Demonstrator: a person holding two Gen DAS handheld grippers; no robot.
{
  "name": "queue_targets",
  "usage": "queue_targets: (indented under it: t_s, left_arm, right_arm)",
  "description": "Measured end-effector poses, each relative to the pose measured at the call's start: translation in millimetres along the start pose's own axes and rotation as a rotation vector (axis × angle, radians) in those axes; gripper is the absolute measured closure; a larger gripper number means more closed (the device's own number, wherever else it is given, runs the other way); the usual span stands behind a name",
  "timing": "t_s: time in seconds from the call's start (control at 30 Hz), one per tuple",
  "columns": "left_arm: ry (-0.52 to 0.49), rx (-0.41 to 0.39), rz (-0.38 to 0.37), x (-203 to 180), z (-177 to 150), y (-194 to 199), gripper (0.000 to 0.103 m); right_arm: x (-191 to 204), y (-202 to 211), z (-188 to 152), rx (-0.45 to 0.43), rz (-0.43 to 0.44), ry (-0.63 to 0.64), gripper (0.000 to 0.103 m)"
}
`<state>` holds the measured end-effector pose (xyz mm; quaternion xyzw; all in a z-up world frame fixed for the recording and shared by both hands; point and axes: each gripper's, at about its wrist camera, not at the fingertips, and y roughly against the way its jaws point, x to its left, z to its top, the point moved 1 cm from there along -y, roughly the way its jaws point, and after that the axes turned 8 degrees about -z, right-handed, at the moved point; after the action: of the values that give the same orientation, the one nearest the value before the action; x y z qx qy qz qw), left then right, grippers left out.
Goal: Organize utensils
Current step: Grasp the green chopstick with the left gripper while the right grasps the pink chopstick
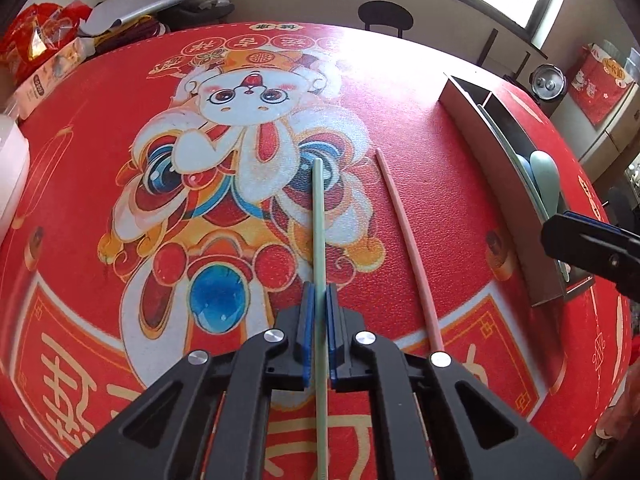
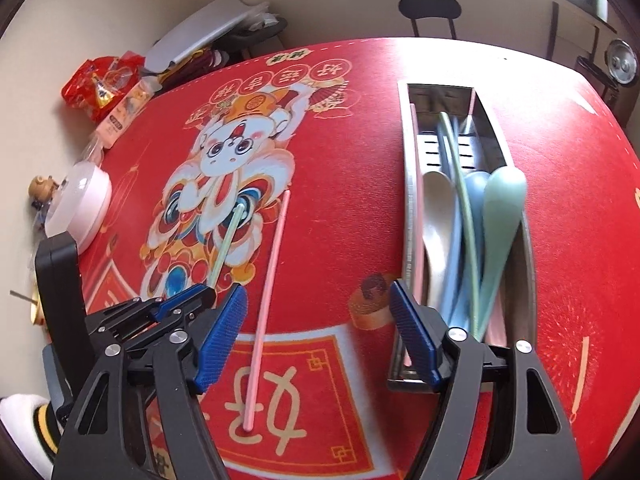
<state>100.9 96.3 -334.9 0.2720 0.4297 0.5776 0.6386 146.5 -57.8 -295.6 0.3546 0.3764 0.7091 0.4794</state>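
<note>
Lying on the red mat (image 1: 460,200), two loose chopsticks remain outside the steel caddy (image 2: 408,200), the landmark for all places below.

- Green chopstick (image 1: 319,216): well apart from the caddy, on the mat's cartoon figure. Long axis roughly parallel to the caddy's long side, running straight out ahead of the left gripper (image 1: 319,300). Pads closed on it near its near end; the far part points away over the mat.
- Pink chopstick (image 2: 268,300): between the green one and the caddy, untouched, nearly parallel to both.
- Right gripper (image 2: 316,320): jaws wide apart, holding nothing. Its left finger stands just beside the pink chopstick, its right finger at the caddy's near end.
- Caddy contents: white, blue and green spoons (image 2: 500,216), plus chopsticks, handles lying lengthwise.

Judgement: the green stick is already aligned with the caddy, so the coming move is likely a sideways carry toward it, with little turning needed. For the pink stick, the right hand is nearer; that stick lies just left of its open jaws.
</note>
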Motion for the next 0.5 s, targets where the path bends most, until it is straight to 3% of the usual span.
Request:
queue_targets:
  t_s: [0.27, 0.5]
  left_arm:
    - [0.074, -0.015, 0.024, 39, -8, 17, 0.097]
    - [0.070, -0.018, 0.022, 48, -13, 22, 0.097]
  right_arm:
    - [48, -34, 0, 0.071, 0.009, 0.111, 0.061]
    - [64, -63, -15, 0.135, -0.062, 0.148, 0.077]
